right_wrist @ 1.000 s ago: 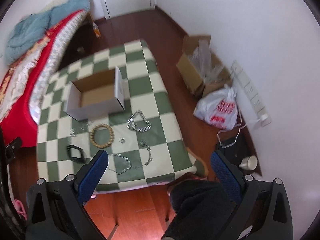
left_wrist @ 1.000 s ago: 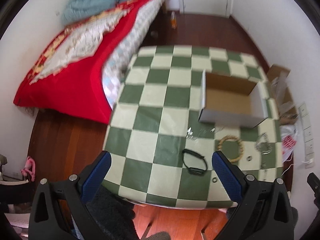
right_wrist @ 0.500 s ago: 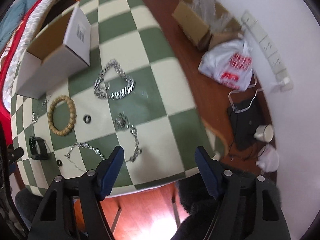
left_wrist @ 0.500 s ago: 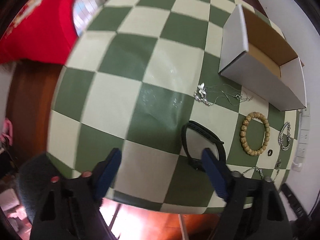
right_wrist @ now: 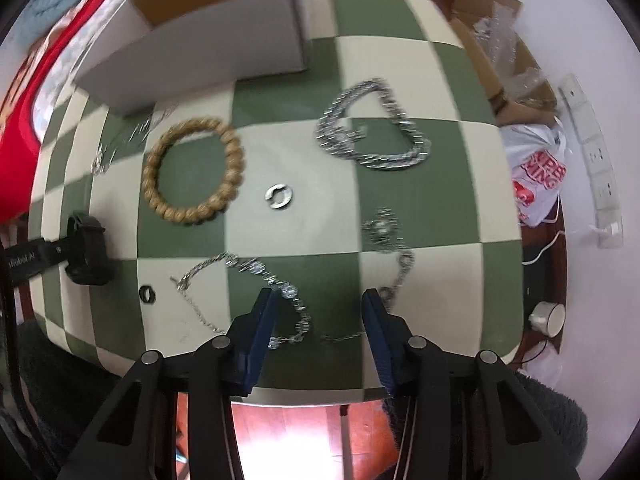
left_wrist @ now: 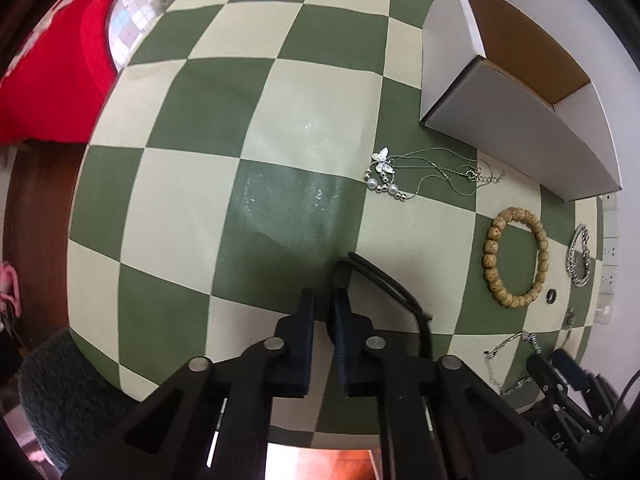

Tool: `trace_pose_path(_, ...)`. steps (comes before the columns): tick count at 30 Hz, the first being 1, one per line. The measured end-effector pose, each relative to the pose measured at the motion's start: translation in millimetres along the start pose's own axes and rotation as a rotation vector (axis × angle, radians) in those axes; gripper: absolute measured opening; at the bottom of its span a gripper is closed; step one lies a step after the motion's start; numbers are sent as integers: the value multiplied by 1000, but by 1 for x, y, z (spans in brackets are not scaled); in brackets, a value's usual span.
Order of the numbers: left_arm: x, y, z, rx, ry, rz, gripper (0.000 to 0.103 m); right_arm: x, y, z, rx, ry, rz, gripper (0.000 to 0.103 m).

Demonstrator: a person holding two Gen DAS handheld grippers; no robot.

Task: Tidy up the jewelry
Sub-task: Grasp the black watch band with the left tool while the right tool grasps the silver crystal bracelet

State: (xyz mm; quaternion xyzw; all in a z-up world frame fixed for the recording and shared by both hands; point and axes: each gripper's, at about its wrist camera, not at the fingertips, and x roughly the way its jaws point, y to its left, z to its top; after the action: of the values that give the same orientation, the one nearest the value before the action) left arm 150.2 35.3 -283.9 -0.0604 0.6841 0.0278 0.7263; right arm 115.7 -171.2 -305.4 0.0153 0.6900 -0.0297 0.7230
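Jewelry lies on a green-and-cream checkered table [left_wrist: 304, 128]. My left gripper [left_wrist: 325, 300] is shut on the black wristband [left_wrist: 394, 286] at the table's front; the band also shows in the right wrist view [right_wrist: 86, 254]. A wooden bead bracelet [left_wrist: 516, 256] [right_wrist: 192, 170], a butterfly pendant necklace [left_wrist: 404, 174] and a thick silver chain [right_wrist: 374, 134] lie near the open cardboard box [left_wrist: 516, 92] [right_wrist: 200, 44]. My right gripper [right_wrist: 318, 312] is open, low over a thin silver chain [right_wrist: 256, 270]. A silver ring [right_wrist: 279, 196] lies mid-table.
A small dark ring [right_wrist: 146, 294] and another chain [right_wrist: 394, 258] lie near the front edge. A red bed [left_wrist: 52, 80] stands left of the table. On the floor to the right are a cardboard carton [right_wrist: 504, 40], a plastic bag [right_wrist: 536, 176] and a mug [right_wrist: 548, 316].
Both grippers dropped close to the table. The left jaws closed onto the black wristband. The right jaws narrowed but stay open over the thin chain.
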Motion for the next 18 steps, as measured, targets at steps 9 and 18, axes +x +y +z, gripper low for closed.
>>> trace_pose_path(9,-24,2,-12,44,-34,22,3,-10,19,-6,5,-46,37,6)
trace_pose_path(18,-67,-4,-15,94,-130,37,2,-70,-20,4,142,-166,174,6)
